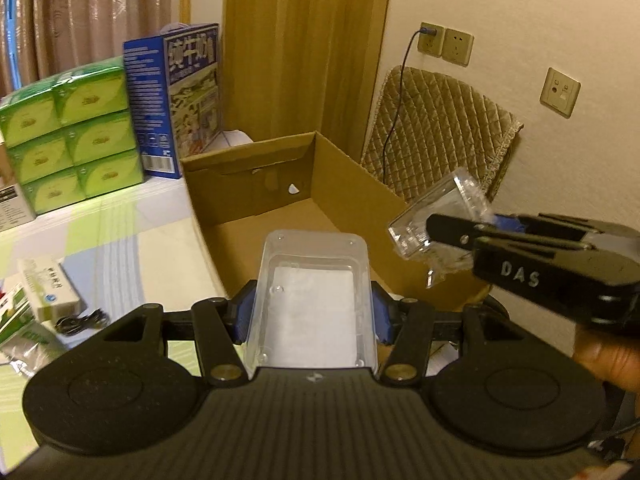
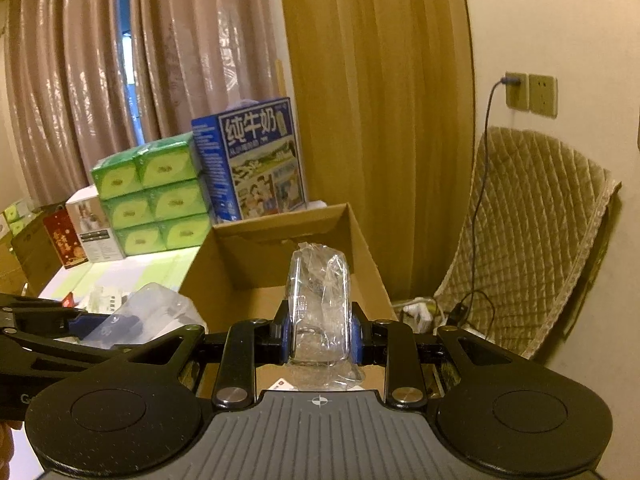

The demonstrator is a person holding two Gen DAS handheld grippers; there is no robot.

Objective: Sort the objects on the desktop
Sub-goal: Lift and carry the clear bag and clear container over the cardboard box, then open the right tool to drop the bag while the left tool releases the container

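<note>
My left gripper [image 1: 312, 312] is shut on a clear plastic tray [image 1: 312, 292] and holds it over the near edge of an open cardboard box [image 1: 360, 196]. My right gripper [image 2: 320, 336] is shut on a clear plastic case [image 2: 320, 300] wrapped in loose film, above the same box [image 2: 364, 248]. In the left wrist view the right gripper [image 1: 436, 232] comes in from the right with that case [image 1: 440, 216]. In the right wrist view the left gripper [image 2: 116, 326] and its tray [image 2: 156, 312] show at lower left.
On the desk left of the box lie small medicine boxes [image 1: 48, 288], a foil pack [image 1: 24, 340] and a black cable [image 1: 80, 322]. Stacked green tissue packs [image 1: 72, 132] and a blue milk carton box [image 1: 176, 100] stand behind. A quilted chair [image 1: 436, 140] stands right.
</note>
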